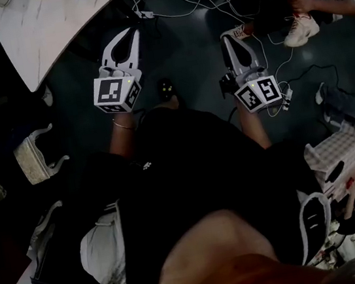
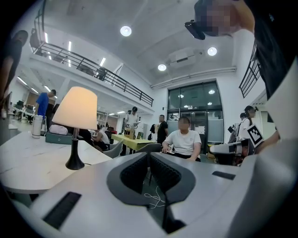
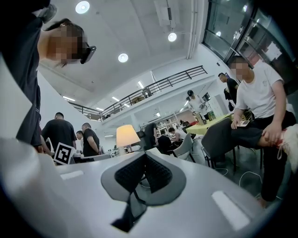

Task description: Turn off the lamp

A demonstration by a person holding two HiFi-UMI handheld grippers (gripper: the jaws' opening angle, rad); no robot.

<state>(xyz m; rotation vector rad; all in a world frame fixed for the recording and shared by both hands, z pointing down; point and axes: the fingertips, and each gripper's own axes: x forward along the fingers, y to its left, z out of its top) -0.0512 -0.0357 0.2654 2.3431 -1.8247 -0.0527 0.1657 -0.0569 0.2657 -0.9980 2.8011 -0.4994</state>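
While both grippers are held level over the dark floor (image 1: 189, 43) with nothing between their jaws, the left gripper (image 1: 133, 34) closed tip to tip and the right gripper (image 1: 228, 36) shut as well, the lamp (image 2: 76, 118) stands lit on the white desk (image 2: 28, 162), far off to the left of my left gripper. I judge it light and top-heavy. A wide pale shade (image 2: 74, 104) sits on a thin stem (image 2: 75, 142) over a small dark round base (image 2: 74, 163), so a sideways nudge could tip it or slide it on the smooth desk. That shade looks thin and easily dented, so I would steady the lamp low on the stem. I can see no switch from here.
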